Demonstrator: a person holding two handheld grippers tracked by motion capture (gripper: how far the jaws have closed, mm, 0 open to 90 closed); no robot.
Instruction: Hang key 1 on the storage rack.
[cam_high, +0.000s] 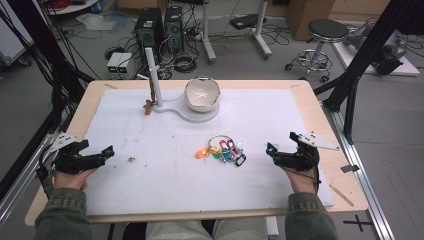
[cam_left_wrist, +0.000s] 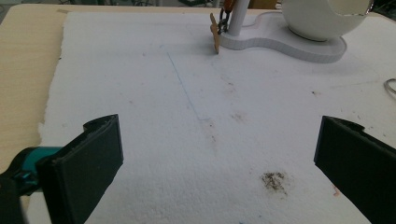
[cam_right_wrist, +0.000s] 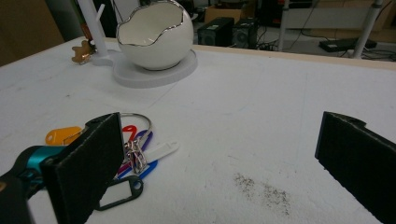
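Note:
A bunch of coloured key tags on a metal ring (cam_high: 222, 150) lies on the white mat (cam_high: 165, 185) right of centre. In the right gripper view the key tags (cam_right_wrist: 128, 149) sit just beyond my left jaw. My right gripper (cam_high: 283, 143) rests open to the right of them, and its jaws (cam_right_wrist: 219, 158) stand wide apart over bare mat. My left gripper (cam_high: 95, 148) is open near the mat's left edge, with nothing between its jaws (cam_left_wrist: 219, 158). A white stand (cam_high: 192, 114) at the back carries an egg-shaped bowl (cam_high: 202, 94) and a post with a small brown charm (cam_high: 148, 106).
The bowl (cam_right_wrist: 154, 37), stand base (cam_left_wrist: 280, 42) and hanging charm (cam_left_wrist: 215, 35) lie ahead of both grippers. A dark stain (cam_left_wrist: 274, 181) marks the mat near my left gripper. Wooden table edge (cam_high: 80, 107) borders the mat. Computers, cables and a stool (cam_high: 325, 35) stand on the floor beyond.

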